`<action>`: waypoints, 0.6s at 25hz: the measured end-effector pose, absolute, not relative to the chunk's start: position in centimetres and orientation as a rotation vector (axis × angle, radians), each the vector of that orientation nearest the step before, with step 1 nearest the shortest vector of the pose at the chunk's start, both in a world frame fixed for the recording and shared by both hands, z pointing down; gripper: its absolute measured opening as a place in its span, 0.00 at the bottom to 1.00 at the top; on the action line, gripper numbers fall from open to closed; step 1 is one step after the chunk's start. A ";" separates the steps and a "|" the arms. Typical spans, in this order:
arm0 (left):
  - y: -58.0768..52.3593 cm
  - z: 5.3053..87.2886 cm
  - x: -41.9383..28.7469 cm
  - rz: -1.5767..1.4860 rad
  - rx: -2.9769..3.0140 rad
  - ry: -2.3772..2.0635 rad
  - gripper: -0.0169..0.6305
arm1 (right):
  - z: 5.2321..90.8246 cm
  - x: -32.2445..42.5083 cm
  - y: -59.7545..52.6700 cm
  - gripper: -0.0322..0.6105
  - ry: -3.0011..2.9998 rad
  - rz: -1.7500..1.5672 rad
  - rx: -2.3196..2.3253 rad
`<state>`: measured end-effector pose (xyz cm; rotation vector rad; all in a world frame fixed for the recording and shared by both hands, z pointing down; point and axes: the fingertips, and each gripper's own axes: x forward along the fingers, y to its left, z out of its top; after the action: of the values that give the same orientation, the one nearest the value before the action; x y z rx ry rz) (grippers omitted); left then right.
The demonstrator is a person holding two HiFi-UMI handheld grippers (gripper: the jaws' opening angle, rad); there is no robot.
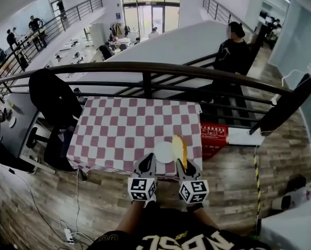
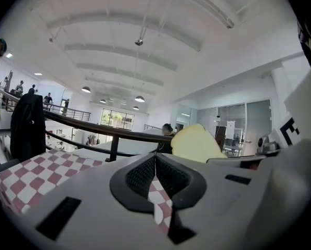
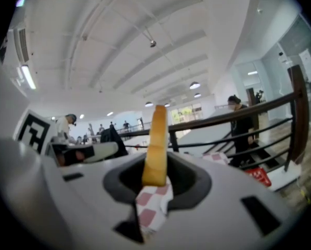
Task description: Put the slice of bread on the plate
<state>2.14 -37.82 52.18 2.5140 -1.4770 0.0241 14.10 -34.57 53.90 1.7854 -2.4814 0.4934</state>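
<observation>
A slice of bread [image 1: 179, 149] stands on edge, with my right gripper [image 1: 182, 164] shut on its lower end. In the right gripper view the slice [image 3: 157, 139] rises thin and upright from between the jaws of that gripper [image 3: 156, 175]. It hangs just right of a white plate [image 1: 163, 152], which lies near the front edge of the red-and-white checked table [image 1: 119, 129]. My left gripper [image 1: 146, 163] is just left of the plate's near side, pads together and nothing held. The left gripper view shows its shut jaws [image 2: 155, 159] and the bread's broad face [image 2: 195, 144] to the right.
A dark metal railing [image 1: 145, 69] runs behind the table. A chair with a black jacket [image 1: 54, 100] stands at the table's left, and a red box [image 1: 214, 137] sits on the floor at its right. A person [image 1: 233, 51] stands beyond the railing. Cables [image 1: 67, 233] lie on the floor at the lower left.
</observation>
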 end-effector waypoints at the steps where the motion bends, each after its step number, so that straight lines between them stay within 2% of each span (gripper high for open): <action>1: -38.7 52.3 1.5 0.019 2.511 -1.471 0.06 | 54.2 13.6 -35.5 0.21 -2.471 0.500 1.788; 7: -42.4 55.4 -1.7 0.058 2.493 -1.405 0.06 | 58.2 11.3 -39.2 0.21 -2.394 0.629 1.783; 15: -45.0 63.0 -2.7 0.201 2.394 -1.298 0.06 | 69.8 11.6 -41.0 0.21 -2.100 0.875 1.673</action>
<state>-2.72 -44.96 63.00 2.3936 -1.2975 0.2006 11.59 -41.01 69.84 1.6727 -2.0998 0.8750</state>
